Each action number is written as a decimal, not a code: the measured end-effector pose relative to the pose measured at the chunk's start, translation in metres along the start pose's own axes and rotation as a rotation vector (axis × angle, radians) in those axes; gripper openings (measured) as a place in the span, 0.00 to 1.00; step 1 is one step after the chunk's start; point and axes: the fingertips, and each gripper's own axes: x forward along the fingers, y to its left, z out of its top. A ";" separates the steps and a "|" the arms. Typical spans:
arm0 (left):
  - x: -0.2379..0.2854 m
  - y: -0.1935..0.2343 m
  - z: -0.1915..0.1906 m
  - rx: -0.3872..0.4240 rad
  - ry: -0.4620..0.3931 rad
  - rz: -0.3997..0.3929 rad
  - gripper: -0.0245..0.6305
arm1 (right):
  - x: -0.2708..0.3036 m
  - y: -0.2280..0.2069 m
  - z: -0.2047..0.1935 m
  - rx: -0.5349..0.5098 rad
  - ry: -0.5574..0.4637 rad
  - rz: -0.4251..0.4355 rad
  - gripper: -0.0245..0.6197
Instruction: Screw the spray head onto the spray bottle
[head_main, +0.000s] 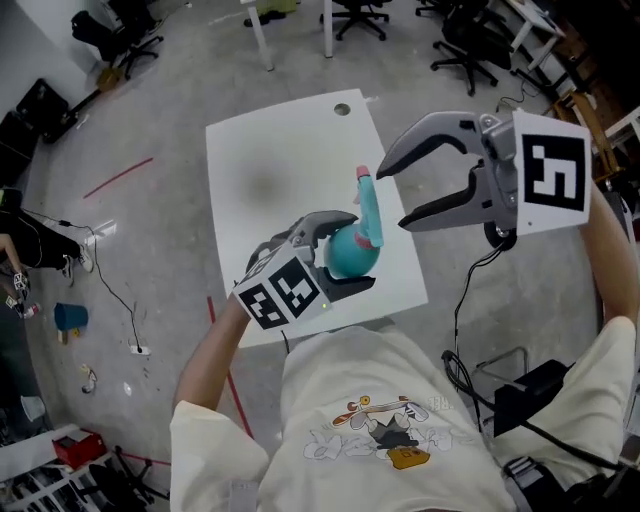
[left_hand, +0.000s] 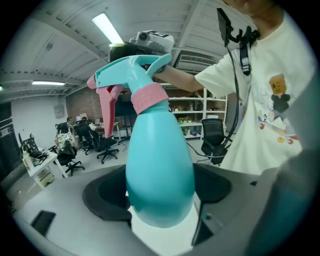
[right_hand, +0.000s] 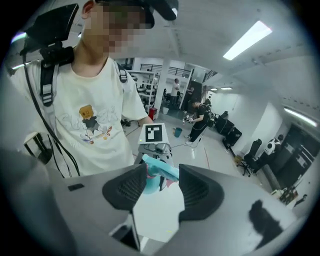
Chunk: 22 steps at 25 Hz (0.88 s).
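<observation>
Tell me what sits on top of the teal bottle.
A teal spray head with pink collar and trigger sits on the bottle. The neck threads are covered by the collar.

- Middle of the head view: table (head_main: 280, 170), floor all round it.
- Over the table's lower right part: spray bottle (head_main: 345, 258), between the jaws of the left gripper (head_main: 357, 252), pressed from both sides.
- On top of the spray bottle: spray head (head_main: 370, 205).
- Just right of the spray head, not touching: right gripper (head_main: 392, 196), jaws apart, nothing between them.
- Top edge: office chairs (head_main: 355, 15), behind the table.
- Far left, on the floor: cup (head_main: 70, 317).
</observation>
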 end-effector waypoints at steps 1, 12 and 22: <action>0.000 -0.005 -0.005 0.006 -0.012 -0.022 0.64 | 0.006 0.001 -0.001 0.001 0.018 0.005 0.33; 0.032 -0.052 -0.022 0.051 0.031 -0.209 0.64 | 0.036 0.059 -0.033 -0.322 0.305 0.304 0.33; 0.032 -0.051 -0.018 0.084 0.028 -0.228 0.64 | 0.054 0.084 -0.051 -0.362 0.463 0.502 0.33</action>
